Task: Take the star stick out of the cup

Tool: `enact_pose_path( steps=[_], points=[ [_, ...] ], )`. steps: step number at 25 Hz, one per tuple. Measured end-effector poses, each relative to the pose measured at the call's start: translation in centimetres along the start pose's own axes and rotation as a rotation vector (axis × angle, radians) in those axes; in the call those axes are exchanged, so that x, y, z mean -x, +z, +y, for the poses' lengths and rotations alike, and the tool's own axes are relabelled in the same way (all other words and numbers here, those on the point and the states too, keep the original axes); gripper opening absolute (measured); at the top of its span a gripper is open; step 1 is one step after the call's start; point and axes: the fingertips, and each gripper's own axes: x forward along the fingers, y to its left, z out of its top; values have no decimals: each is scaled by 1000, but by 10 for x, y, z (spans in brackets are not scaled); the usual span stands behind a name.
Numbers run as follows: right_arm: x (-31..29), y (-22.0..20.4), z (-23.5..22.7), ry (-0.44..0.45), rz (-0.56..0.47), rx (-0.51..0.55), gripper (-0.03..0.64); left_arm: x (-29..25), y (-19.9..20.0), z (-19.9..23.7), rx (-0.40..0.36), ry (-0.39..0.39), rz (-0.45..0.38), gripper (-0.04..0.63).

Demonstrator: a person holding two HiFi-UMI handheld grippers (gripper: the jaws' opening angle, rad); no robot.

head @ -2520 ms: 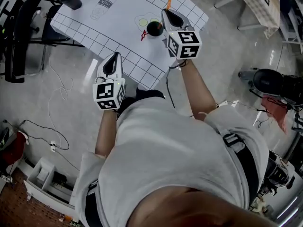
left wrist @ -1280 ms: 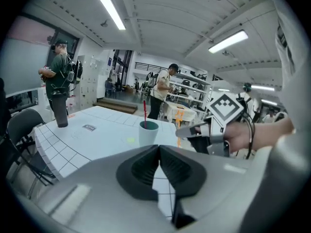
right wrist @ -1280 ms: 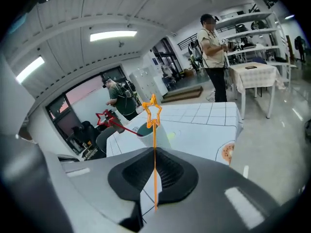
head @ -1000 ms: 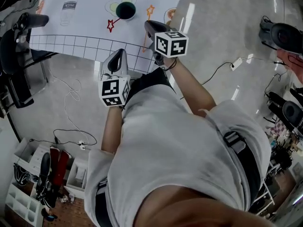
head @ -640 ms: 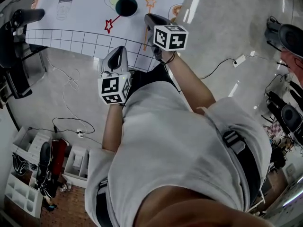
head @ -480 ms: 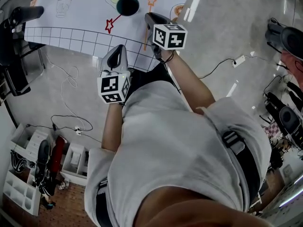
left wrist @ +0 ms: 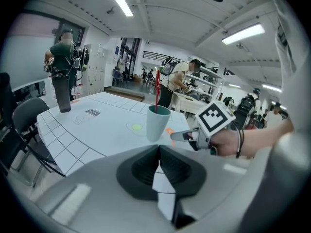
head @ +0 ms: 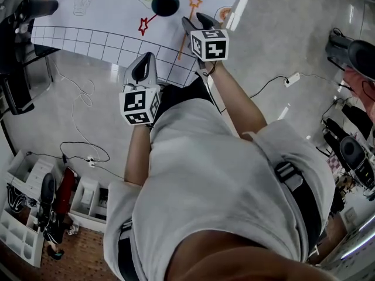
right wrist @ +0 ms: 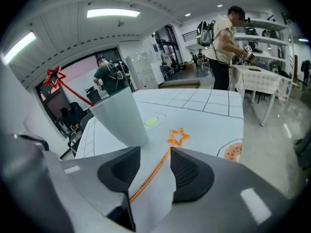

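Orange star stick (right wrist: pixel 149 174) on table (right wrist: pixel 204 106), between just-opened right gripper (right wrist: pixel 154 154) jaws

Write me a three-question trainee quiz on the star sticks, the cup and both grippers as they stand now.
1. True or false: the red star stick stands in the cup.
2. The orange star stick lies: A) in the cup; B) on the table, between the right gripper's jaws; C) across the cup's rim.
3. Fill in: the left gripper's jaws are ____.

Key: 1 true. 2 B; the right gripper's jaws have just been opening and stand apart, clear of the stick. 3 shut, with nothing between them.
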Motion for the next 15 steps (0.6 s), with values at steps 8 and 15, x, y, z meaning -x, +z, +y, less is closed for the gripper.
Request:
enact_pose_path(
  steps=[8, 15],
  points=[
    [62, 50, 58, 35, -225, 374, 75, 34, 11, 13, 10, 17, -70, 3],
    [87, 89, 113, 52, -392, 846, 17, 56, 21, 25, 33, 58, -143, 3]
  ],
)
